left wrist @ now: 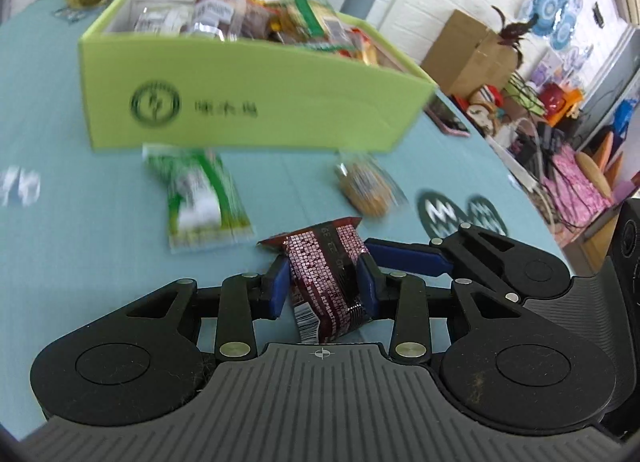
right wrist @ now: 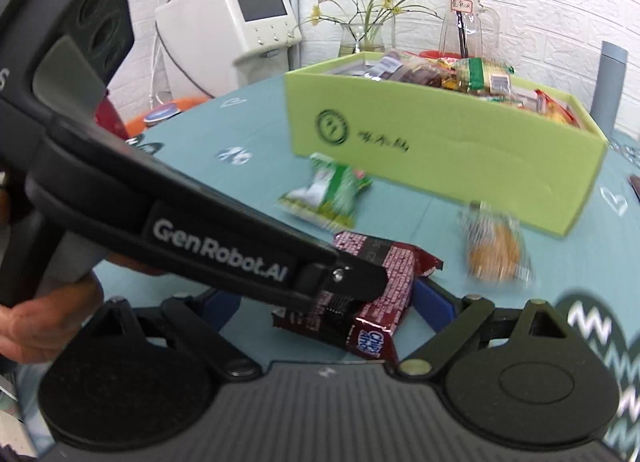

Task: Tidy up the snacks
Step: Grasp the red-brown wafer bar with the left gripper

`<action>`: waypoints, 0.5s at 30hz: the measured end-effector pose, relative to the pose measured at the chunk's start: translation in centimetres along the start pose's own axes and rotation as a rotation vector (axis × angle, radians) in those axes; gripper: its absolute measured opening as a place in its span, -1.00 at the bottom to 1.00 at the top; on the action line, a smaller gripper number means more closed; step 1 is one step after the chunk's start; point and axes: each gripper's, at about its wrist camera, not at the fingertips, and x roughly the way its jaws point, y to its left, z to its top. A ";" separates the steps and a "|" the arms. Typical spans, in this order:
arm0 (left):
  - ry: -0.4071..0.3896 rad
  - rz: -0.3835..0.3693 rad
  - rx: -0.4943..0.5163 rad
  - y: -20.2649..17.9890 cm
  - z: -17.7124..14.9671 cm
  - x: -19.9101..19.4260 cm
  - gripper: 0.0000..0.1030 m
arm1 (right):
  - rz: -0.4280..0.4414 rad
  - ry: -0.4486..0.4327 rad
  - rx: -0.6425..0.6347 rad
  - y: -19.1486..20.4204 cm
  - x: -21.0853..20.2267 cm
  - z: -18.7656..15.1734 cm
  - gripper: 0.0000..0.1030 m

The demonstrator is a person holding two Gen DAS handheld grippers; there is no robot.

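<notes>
**Dark red packet pinched, two snacks loose**

Left tool [left wrist: 326, 282] clamped on dark red packet [left wrist: 326, 262] just above table [left wrist: 80, 222]. Right tool [right wrist: 332, 298] spread wide around the same packet, not gripping. Green packet [left wrist: 200, 194] and orange snack [left wrist: 366, 186] lying before the green box [left wrist: 240, 102]. Risk: slick foil slipping from a shallow pinch; tools colliding.
</notes>
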 end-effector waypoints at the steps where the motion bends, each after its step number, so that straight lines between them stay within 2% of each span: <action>1: 0.000 -0.006 -0.012 -0.2 -0.8 -0.5 -0.71 | 0.000 -0.001 0.007 0.5 -0.7 -0.6 0.80; 5: -0.002 -0.020 -0.036 -0.9 -3.5 -2.4 -0.67 | 0.001 -0.006 0.013 2.6 -2.8 -2.5 0.80; 7: -0.013 0.001 -0.030 -1.2 -4.0 -2.9 -0.57 | -0.006 -0.014 0.025 2.6 -3.4 -2.8 0.79; 9: -0.044 0.046 -0.025 -1.4 -4.1 -3.7 -0.12 | -0.033 -0.034 0.048 2.4 -4.1 -2.9 0.80; 11: -0.075 0.061 -0.015 -1.4 -4.2 -4.4 0.00 | -0.038 -0.042 0.084 1.9 -4.4 -3.2 0.80; 13: -0.062 0.052 -0.012 -1.2 -4.2 -4.0 -0.05 | -0.022 -0.025 0.112 1.6 -3.8 -3.6 0.79; 14: -0.036 0.039 -0.010 -1.1 -4.0 -3.3 -0.20 | -0.012 -0.010 0.109 1.6 -3.2 -3.7 0.71; 15: -0.012 0.019 -0.013 -1.0 -4.1 -2.6 -0.49 | -0.022 -0.021 0.086 1.9 -3.0 -3.6 0.55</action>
